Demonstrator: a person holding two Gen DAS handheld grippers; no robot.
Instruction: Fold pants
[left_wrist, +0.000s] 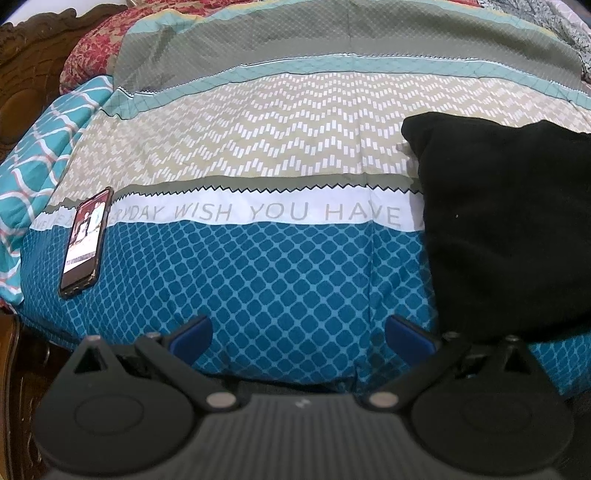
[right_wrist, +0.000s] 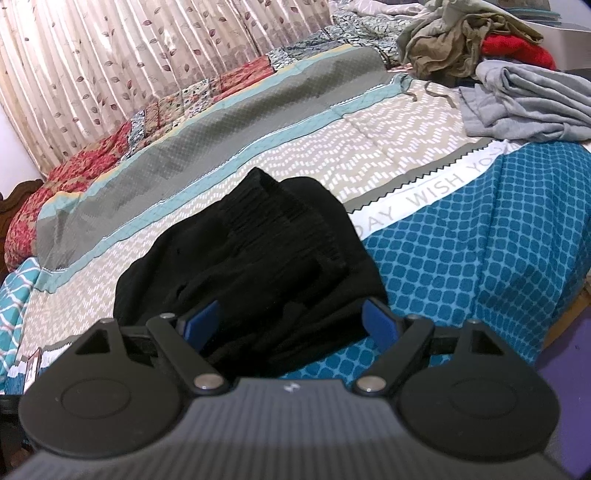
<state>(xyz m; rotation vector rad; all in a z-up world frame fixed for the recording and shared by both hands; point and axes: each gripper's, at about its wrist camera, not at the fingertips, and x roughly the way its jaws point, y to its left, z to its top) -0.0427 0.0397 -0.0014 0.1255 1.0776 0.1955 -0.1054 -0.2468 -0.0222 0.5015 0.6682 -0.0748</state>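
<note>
The black pants (right_wrist: 251, 254) lie folded in a thick bundle on the patterned bedspread (right_wrist: 461, 236), ribbed waistband on top. In the left wrist view they (left_wrist: 509, 221) fill the right side. My left gripper (left_wrist: 299, 334) is open and empty, hovering over the blue part of the bedspread (left_wrist: 280, 266), left of the pants. My right gripper (right_wrist: 291, 321) is open, its blue fingers (right_wrist: 380, 319) standing either side of the near edge of the pants, not closed on them.
A phone (left_wrist: 86, 240) with a lit screen lies on the bed at the left. A teal patterned cloth (left_wrist: 40, 155) and a carved wooden headboard (left_wrist: 26, 62) are at the far left. Grey clothes (right_wrist: 524, 103) and an olive and red pile (right_wrist: 469, 37) lie at the far right.
</note>
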